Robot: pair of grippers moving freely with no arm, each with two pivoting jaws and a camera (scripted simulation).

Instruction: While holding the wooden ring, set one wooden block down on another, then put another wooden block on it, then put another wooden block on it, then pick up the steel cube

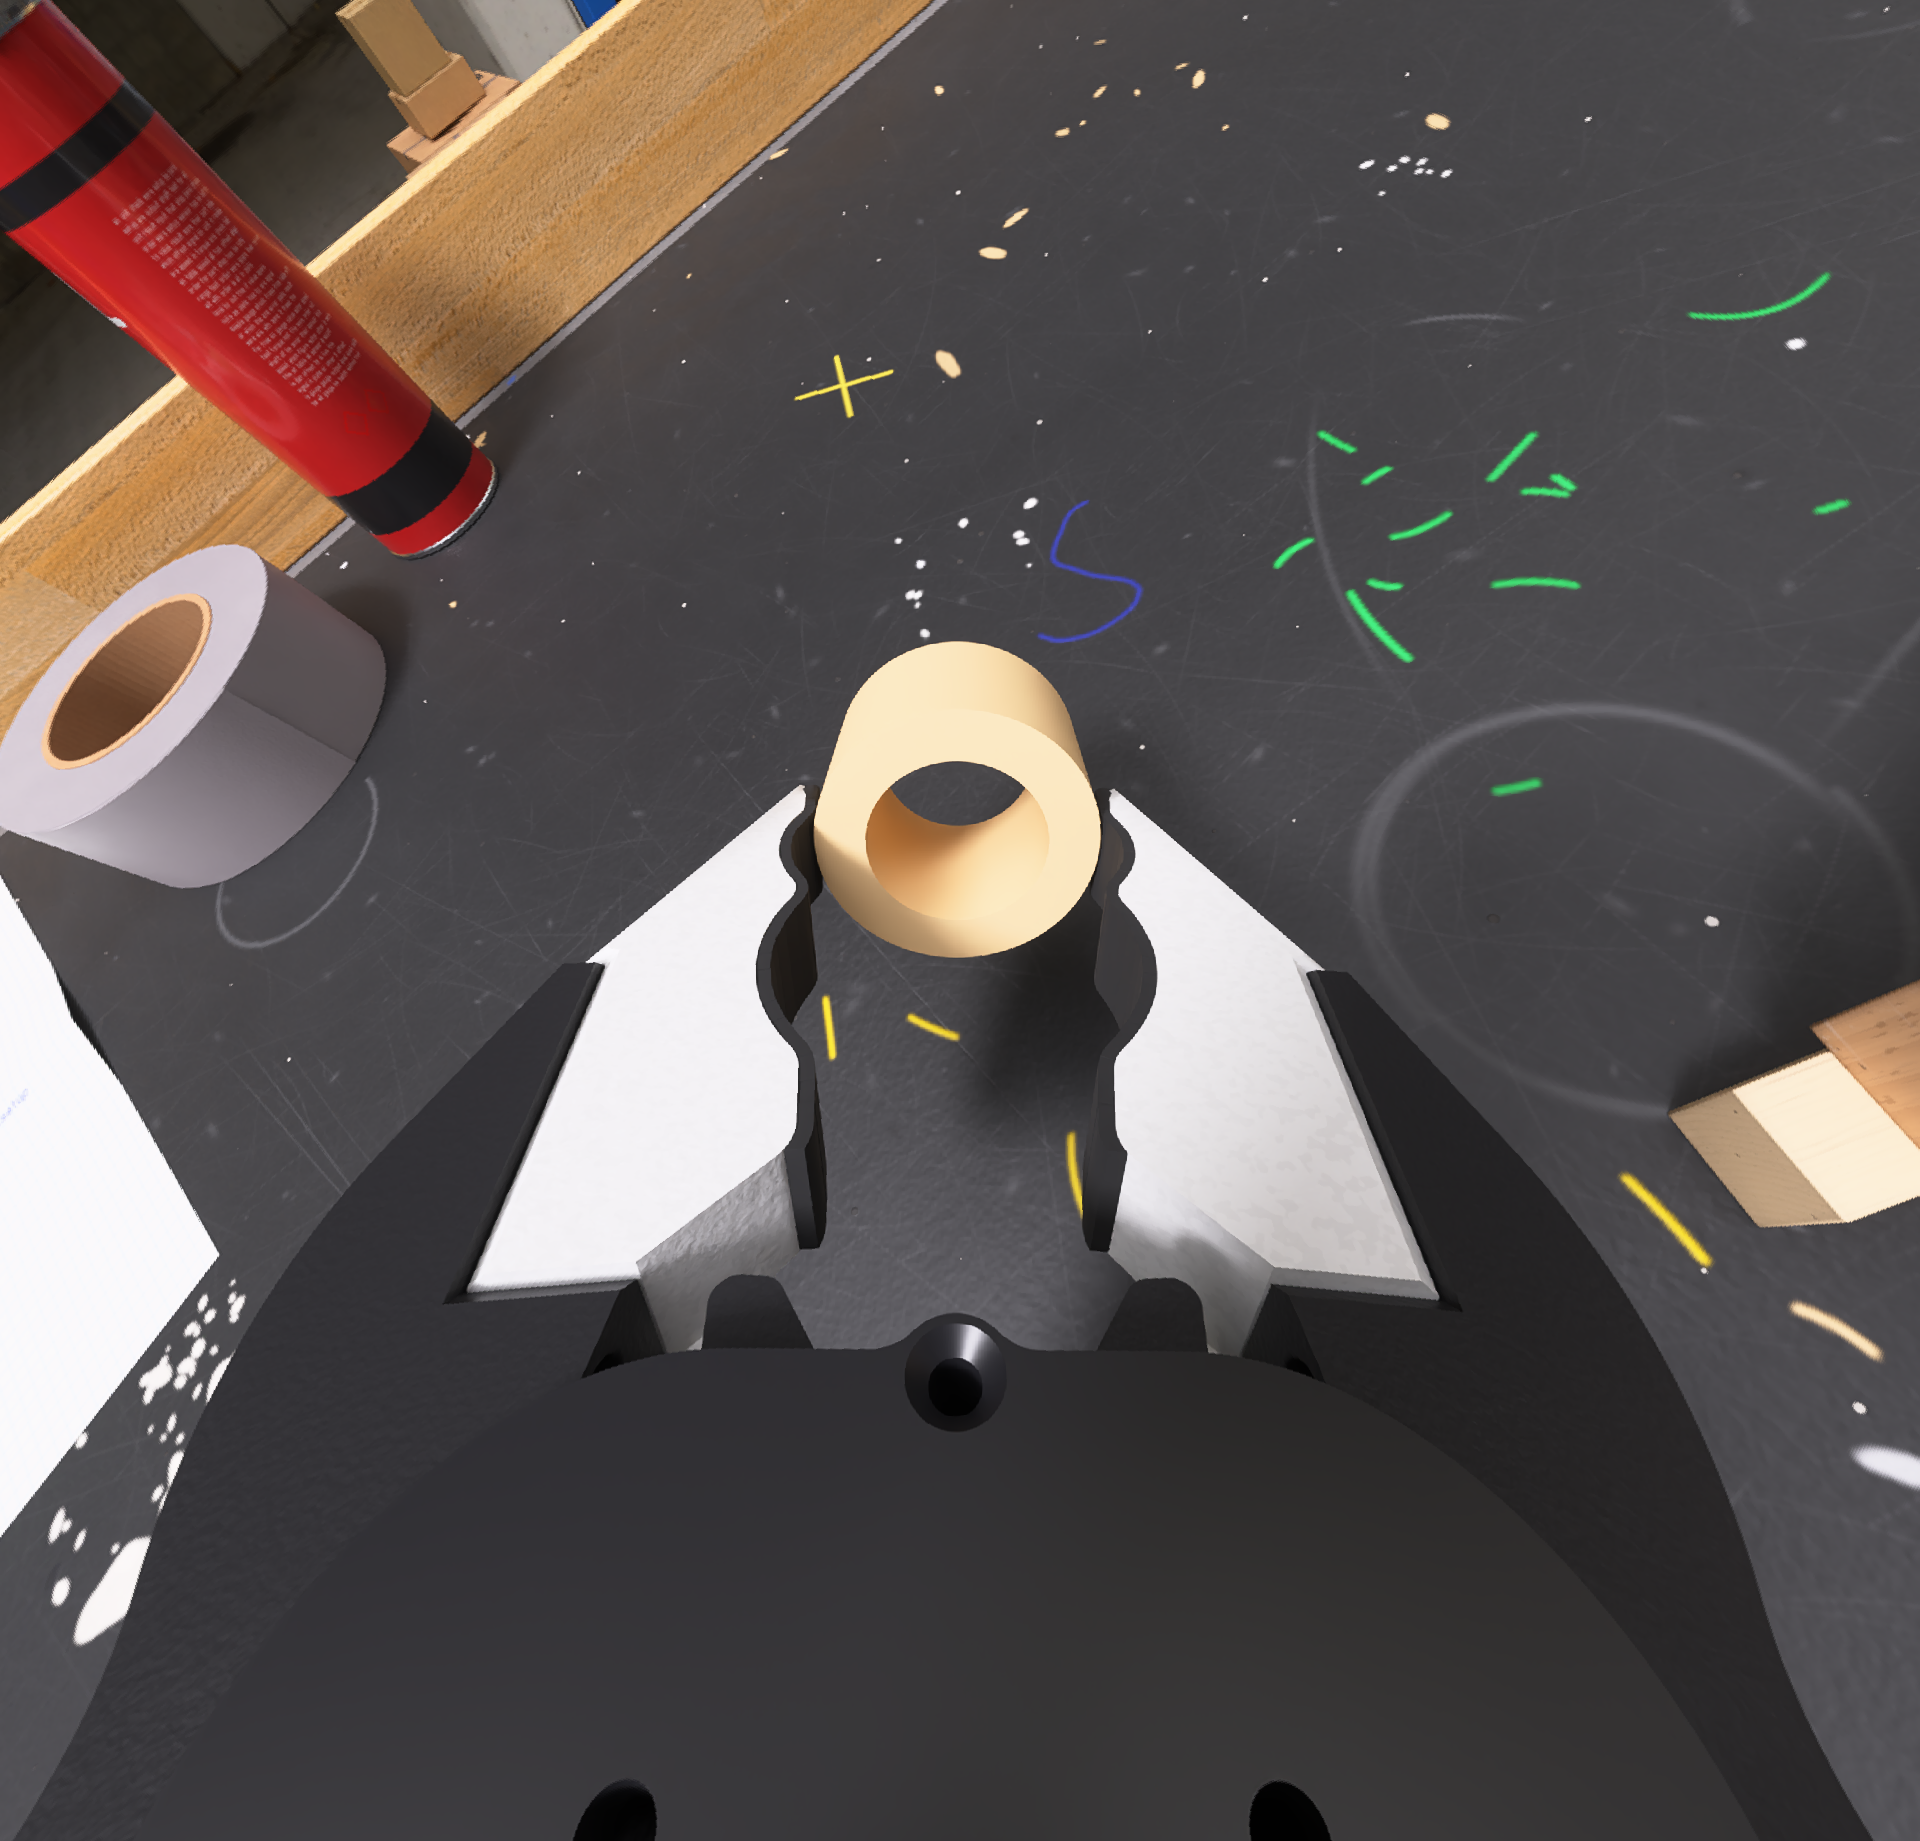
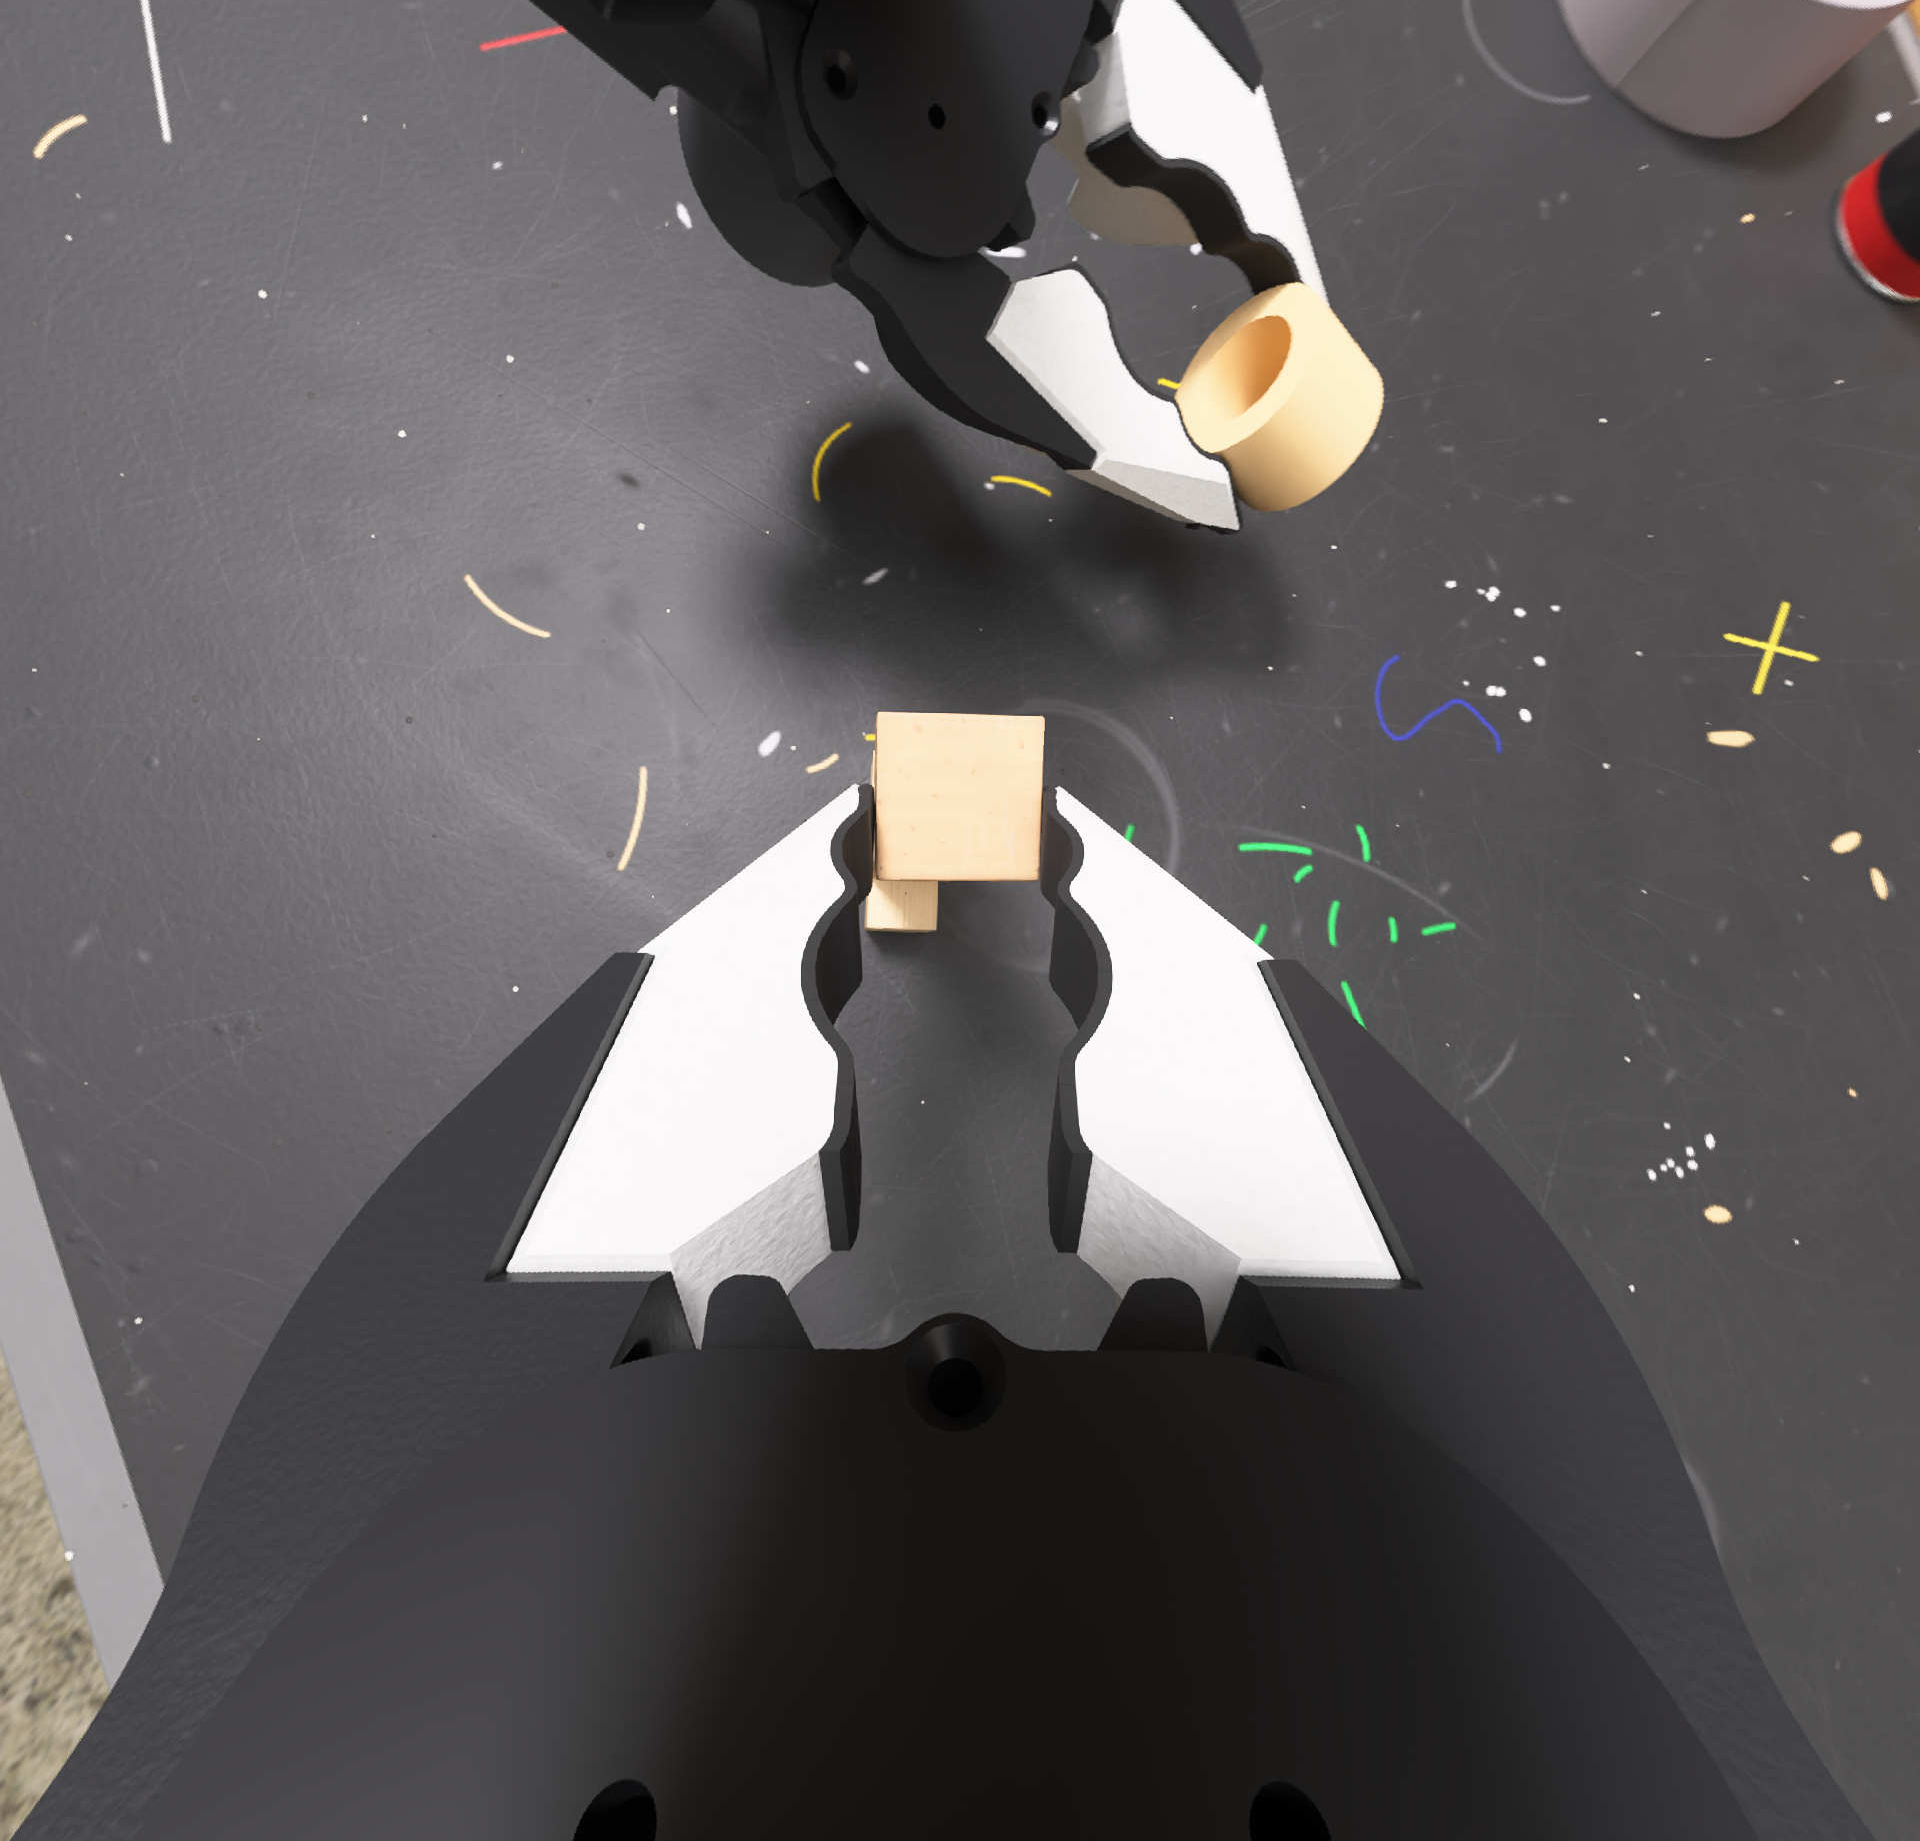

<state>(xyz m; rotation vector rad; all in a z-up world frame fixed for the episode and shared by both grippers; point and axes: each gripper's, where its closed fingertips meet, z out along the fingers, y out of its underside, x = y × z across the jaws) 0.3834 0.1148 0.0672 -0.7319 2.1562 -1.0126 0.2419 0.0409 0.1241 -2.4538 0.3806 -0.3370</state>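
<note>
My left gripper [image 1: 956,815] is shut on the pale wooden ring [image 1: 956,804] and holds it above the dark table, hole facing the camera. It also shows in the right wrist view [image 2: 1273,399], with the ring [image 2: 1288,399] at its fingertips. My right gripper [image 2: 958,799] is shut on a wooden block [image 2: 958,794]. A second wooden block [image 2: 902,906] peeks out under it, offset to the left; I cannot tell if they touch. Two wooden blocks [image 1: 1808,1126] show at the right edge of the left wrist view. No steel cube is in view.
A red can [image 1: 208,274] and a grey tape roll [image 1: 187,721] stand at the left near a wooden beam [image 1: 582,160]. A white sheet [image 1: 73,1220] lies at the left edge. The tape roll also shows in the right wrist view [image 2: 1725,15]. The table edge [image 2: 62,1376] runs at the lower left.
</note>
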